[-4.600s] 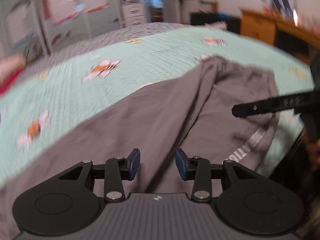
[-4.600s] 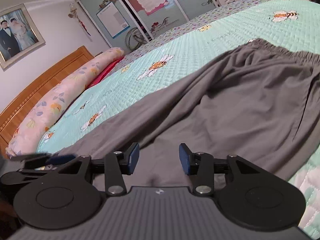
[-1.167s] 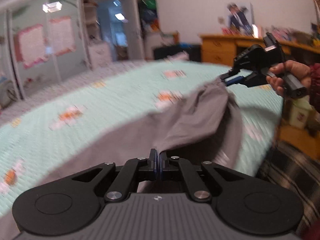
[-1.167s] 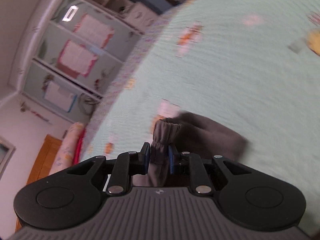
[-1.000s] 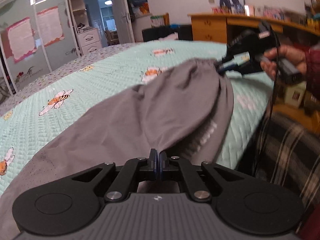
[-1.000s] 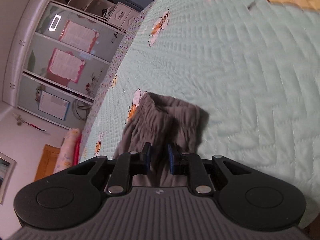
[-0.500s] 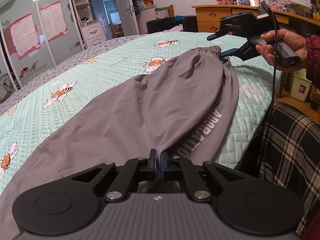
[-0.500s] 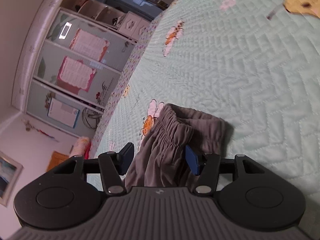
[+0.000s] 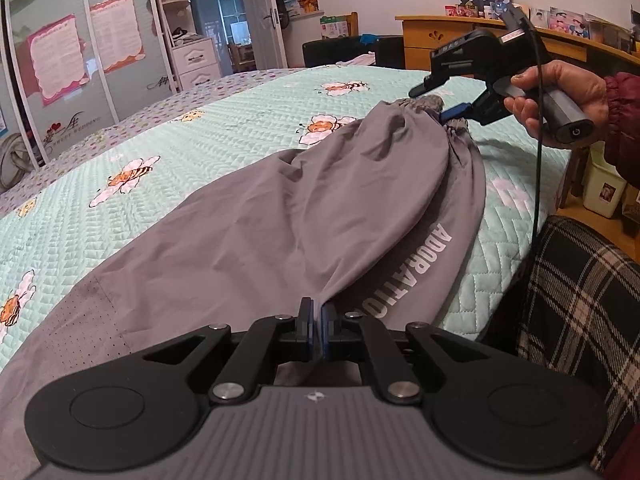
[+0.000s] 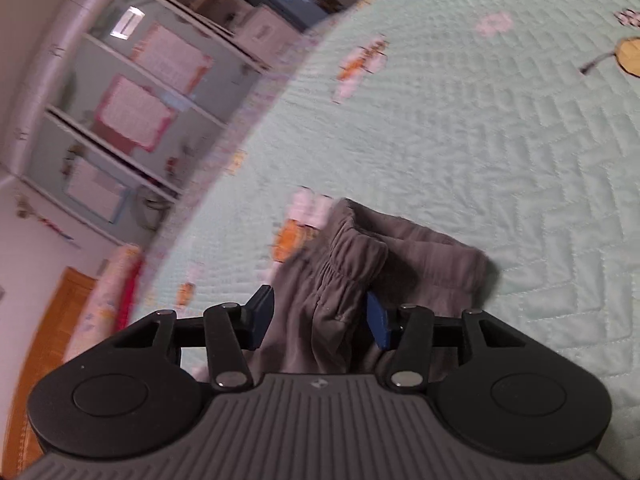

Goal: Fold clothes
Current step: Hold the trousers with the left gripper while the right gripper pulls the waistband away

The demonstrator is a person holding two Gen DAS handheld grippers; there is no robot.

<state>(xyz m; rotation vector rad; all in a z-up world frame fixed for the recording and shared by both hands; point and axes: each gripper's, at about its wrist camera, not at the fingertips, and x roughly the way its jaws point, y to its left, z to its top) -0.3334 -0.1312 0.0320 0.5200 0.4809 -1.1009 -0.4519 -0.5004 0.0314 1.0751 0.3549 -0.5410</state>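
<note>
Lengthwise, grey trousers (image 9: 280, 216) lie folded on a mint quilted bedspread (image 9: 200, 148); further folds remain. Left gripper (image 9: 318, 330) clenches the fabric near the bed's edge. Right gripper (image 10: 316, 318) has just been opening, waistband (image 10: 352, 264) loose between its jaws. White lettering reads "ADORATIO", partly hidden.

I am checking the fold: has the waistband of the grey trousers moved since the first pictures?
Yes. The waistband now lies gathered beside the bee flower on the bedspread; before it lay spread wide.
</note>
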